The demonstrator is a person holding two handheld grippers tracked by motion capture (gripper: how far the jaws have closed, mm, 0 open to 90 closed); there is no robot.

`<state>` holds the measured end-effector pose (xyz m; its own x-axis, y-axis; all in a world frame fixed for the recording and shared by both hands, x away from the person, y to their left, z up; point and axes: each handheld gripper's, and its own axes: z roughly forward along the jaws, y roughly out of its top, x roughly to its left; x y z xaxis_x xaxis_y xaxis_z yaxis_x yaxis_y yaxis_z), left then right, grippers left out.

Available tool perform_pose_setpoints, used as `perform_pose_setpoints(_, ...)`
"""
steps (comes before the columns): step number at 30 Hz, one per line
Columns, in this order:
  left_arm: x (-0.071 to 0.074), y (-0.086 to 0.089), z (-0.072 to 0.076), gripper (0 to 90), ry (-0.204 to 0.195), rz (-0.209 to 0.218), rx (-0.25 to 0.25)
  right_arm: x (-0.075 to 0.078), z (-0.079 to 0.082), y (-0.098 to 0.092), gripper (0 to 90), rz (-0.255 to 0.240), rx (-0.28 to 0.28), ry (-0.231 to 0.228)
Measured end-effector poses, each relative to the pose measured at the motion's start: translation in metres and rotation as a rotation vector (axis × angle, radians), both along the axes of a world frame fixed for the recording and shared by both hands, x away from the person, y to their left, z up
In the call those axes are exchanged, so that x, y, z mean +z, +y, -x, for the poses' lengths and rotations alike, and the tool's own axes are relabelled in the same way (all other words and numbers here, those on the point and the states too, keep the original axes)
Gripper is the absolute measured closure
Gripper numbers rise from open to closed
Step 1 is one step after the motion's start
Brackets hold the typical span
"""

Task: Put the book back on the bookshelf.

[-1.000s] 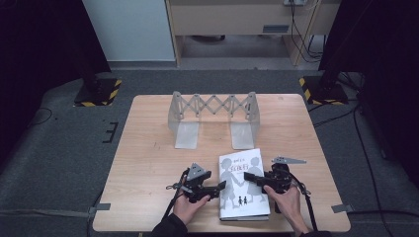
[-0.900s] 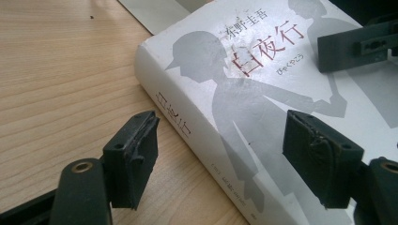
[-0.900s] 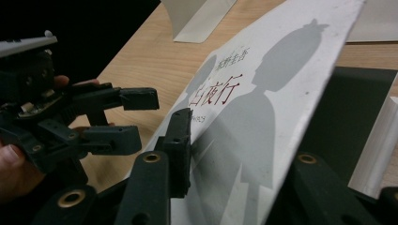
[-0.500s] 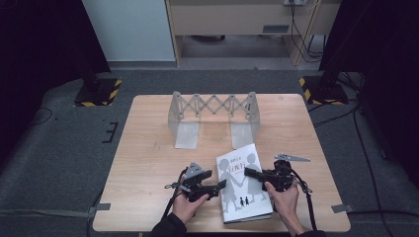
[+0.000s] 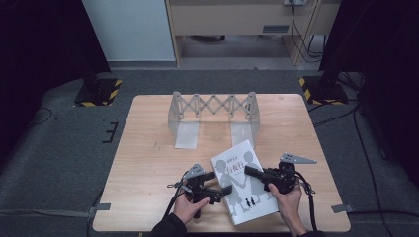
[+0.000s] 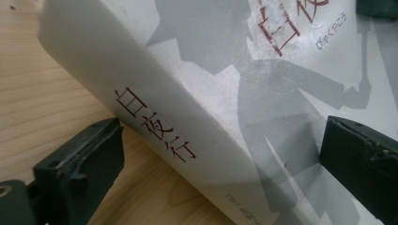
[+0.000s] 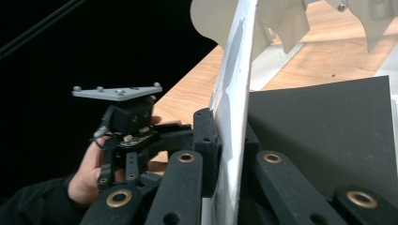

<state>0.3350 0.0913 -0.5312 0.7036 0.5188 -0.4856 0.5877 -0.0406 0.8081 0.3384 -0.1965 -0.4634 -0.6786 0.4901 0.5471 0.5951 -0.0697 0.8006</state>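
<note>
Book: white cover, grey silhouette figures across it, red characters for the title; spine white, same red characters running down it, seen in the left gripper view. Inside of the cover plain black, seen in the right gripper view.

Left gripper and right gripper: black, brass-coloured pivot pins; grey three-cornered plate on each.

Table: pale wood, fine grain.

Rack: pale grey, criss-cross lattice between two end plates.

Floor: dark grey; yellow-and-black hazard stripes on the stand bases.
</note>
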Motion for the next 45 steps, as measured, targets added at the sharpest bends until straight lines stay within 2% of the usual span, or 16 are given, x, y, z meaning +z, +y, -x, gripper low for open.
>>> perform_pose_setpoints(1, -0.001, -0.001, 0.000, 0.0, 0.012, 0.009, -0.011, -0.002, -0.003, -0.002, 85.3, -0.019, 0.024, 0.020)
perform_pose_setpoints(2, -0.002, -0.001, -0.001, 0.0, 0.022, 0.015, -0.021, -0.002, -0.004, -0.002, 85.3, -0.017, 0.032, 0.017)
perform_pose_setpoints(5, -0.007, 0.001, -0.002, 0.0, 0.043, 0.038, -0.031, -0.003, -0.005, 0.000, 85.1, -0.011, 0.037, 0.022)
perform_pose_setpoints(9, -0.010, 0.000, -0.004, 0.2, 0.064, 0.037, -0.031, -0.007, -0.009, -0.001, 84.2, -0.004, 0.031, 0.033)
perform_pose_setpoints(15, -0.017, 0.000, -0.007, 0.6, 0.152, 0.036, -0.028, -0.016, -0.017, 0.001, 78.9, 0.055, 0.007, 0.050)
perform_pose_setpoints(17, -0.018, 0.000, -0.008, 0.7, 0.184, 0.031, -0.025, -0.018, -0.017, 0.002, 76.7, 0.075, 0.000, 0.039)
perform_pose_setpoints(18, -0.018, -0.001, -0.008, 1.3, 0.182, 0.028, -0.025, -0.020, -0.017, 0.003, 73.0, 0.116, -0.005, 0.018)
perform_pose_setpoints(20, -0.018, -0.001, -0.007, 1.4, 0.180, 0.023, -0.022, -0.021, -0.017, 0.003, 71.0, 0.131, -0.007, 0.003)
perform_pose_setpoints(23, -0.017, -0.002, -0.007, 1.9, 0.179, 0.017, -0.017, -0.023, -0.017, 0.003, 62.5, 0.204, -0.009, -0.055)
perform_pose_setpoints(29, -0.017, -0.003, -0.007, 3.2, 0.178, 0.008, -0.010, -0.033, -0.020, -0.001, 51.5, 0.220, -0.031, -0.085)
perform_pose_setpoints(31, -0.017, -0.003, -0.007, 3.7, 0.177, 0.006, -0.007, -0.036, -0.020, -0.001, 47.8, 0.245, -0.045, -0.121)
perform_pose_setpoints(35, -0.017, -0.004, -0.007, 4.1, 0.173, -0.002, -0.002, -0.038, -0.020, -0.002, 41.7, 0.283, -0.064, -0.142)
perform_pose_setpoints(37, -0.016, -0.003, -0.007, 5.2, 0.177, -0.003, 0.004, -0.039, -0.020, -0.002, 39.1, 0.301, -0.071, -0.137)
perform_pose_setpoints(38, -0.017, -0.003, -0.007, 7.6, 0.175, -0.005, 0.005, -0.042, -0.021, -0.004, 36.1, 0.339, -0.076, -0.125)
perform_pose_setpoints(41, -0.017, -0.001, -0.007, 10.0, 0.180, -0.005, 0.013, -0.047, -0.023, -0.005, 35.6, 0.349, -0.080, -0.090)
perform_pose_setpoints(45, -0.017, -0.002, -0.007, 11.0, 0.180, -0.006, 0.013, -0.051, -0.024, -0.007, 35.5, 0.337, -0.077, -0.063)
